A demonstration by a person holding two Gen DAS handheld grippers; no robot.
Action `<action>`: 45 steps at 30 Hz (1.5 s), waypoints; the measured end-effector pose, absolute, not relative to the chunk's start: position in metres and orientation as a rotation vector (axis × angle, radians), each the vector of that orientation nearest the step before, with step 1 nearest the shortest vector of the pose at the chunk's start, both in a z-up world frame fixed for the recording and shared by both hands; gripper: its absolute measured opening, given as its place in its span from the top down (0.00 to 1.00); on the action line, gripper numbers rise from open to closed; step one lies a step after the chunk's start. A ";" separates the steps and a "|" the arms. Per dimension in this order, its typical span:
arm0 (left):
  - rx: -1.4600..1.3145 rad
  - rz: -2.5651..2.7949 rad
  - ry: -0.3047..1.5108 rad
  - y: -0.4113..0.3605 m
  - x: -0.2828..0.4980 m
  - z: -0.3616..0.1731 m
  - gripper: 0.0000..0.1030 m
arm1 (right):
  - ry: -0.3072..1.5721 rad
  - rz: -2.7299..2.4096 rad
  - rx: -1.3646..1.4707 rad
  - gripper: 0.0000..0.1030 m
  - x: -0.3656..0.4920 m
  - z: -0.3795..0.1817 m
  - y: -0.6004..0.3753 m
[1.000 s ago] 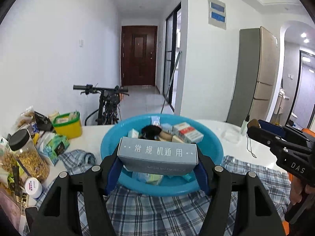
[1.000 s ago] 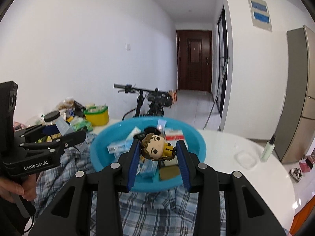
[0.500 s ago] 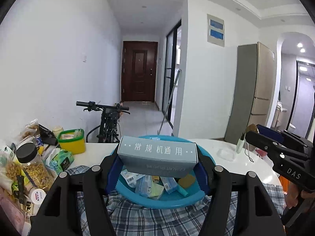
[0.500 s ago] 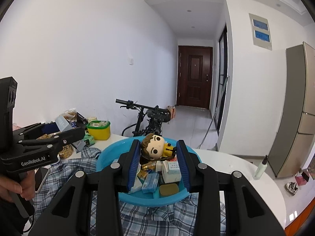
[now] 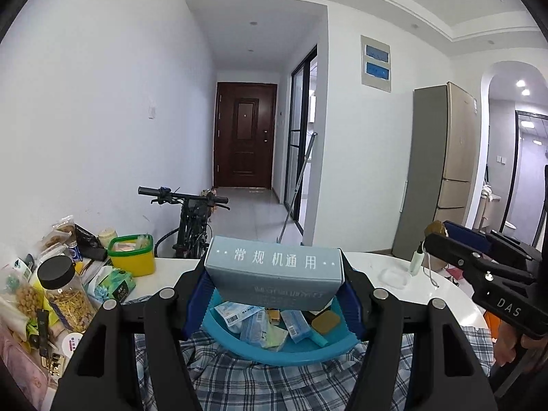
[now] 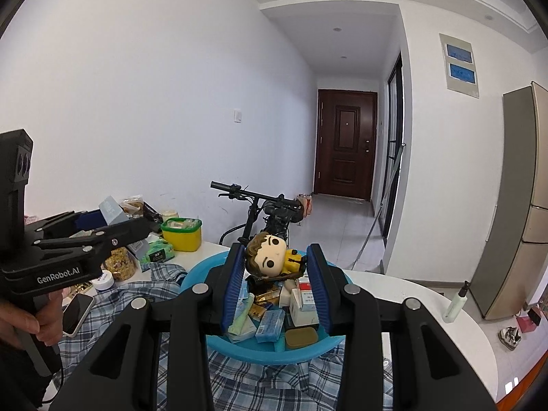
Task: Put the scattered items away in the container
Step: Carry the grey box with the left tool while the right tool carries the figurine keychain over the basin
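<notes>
Both claws lifted: left claw (image 5: 274, 291) clamps "常规机通用" box (image 5: 274, 270); right claw (image 6: 275, 274) clamps figurine (image 6: 270, 260)

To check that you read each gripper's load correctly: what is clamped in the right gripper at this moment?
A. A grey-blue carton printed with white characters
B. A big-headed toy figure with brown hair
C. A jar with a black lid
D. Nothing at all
B: in the right wrist view the right gripper is shut on the toy figure, held above the blue basin; the grey-blue carton sits in the left gripper.
</notes>
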State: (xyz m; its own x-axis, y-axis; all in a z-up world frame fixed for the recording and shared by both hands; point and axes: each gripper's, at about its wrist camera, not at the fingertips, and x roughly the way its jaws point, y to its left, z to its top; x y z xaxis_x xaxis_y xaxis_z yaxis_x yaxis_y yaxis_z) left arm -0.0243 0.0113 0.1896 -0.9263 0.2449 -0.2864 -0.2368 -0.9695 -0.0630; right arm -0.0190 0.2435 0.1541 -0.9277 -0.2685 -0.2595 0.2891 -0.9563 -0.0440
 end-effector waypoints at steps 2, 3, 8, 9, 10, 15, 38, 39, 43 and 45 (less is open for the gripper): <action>-0.438 2.861 -0.037 0.013 -0.026 0.189 0.35 | 0.115 -2.832 0.363 0.65 -0.019 0.155 0.245; -0.442 2.861 -0.035 0.013 -0.027 0.188 0.35 | 0.114 -2.834 0.363 0.65 -0.018 0.155 0.245; -0.457 2.864 -0.033 0.014 -0.031 0.185 0.35 | 0.107 -2.837 0.370 0.65 -0.022 0.153 0.248; -0.462 2.865 -0.033 0.014 -0.033 0.184 0.35 | 0.106 -2.836 0.374 0.65 -0.023 0.152 0.248; -0.468 2.865 -0.032 0.014 -0.035 0.183 0.35 | 0.105 -2.836 0.378 0.65 -0.024 0.151 0.248; -0.475 2.863 -0.032 0.014 -0.042 0.183 0.35 | 0.111 -2.841 0.389 0.65 -0.031 0.149 0.251; -0.573 2.841 -0.027 0.028 -0.108 0.160 0.35 | 0.063 -2.847 0.470 0.65 -0.085 0.134 0.264; -0.580 2.838 -0.026 0.029 -0.113 0.158 0.35 | 0.064 -2.847 0.475 0.65 -0.088 0.134 0.264; -0.596 2.833 -0.018 0.029 -0.127 0.152 0.35 | 0.078 -2.848 0.490 0.65 -0.101 0.131 0.262; -0.609 2.831 -0.016 0.029 -0.136 0.149 0.35 | 0.087 -2.847 0.498 0.65 -0.109 0.129 0.261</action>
State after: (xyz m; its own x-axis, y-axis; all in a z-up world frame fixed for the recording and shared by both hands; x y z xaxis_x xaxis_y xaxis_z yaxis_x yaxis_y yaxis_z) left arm -0.1358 0.0292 0.1487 -0.8829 0.2402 -0.4035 -0.2355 -0.9699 -0.0620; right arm -0.1091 0.2611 0.1292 -0.9104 -0.2336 -0.3414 0.2540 -0.9671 -0.0154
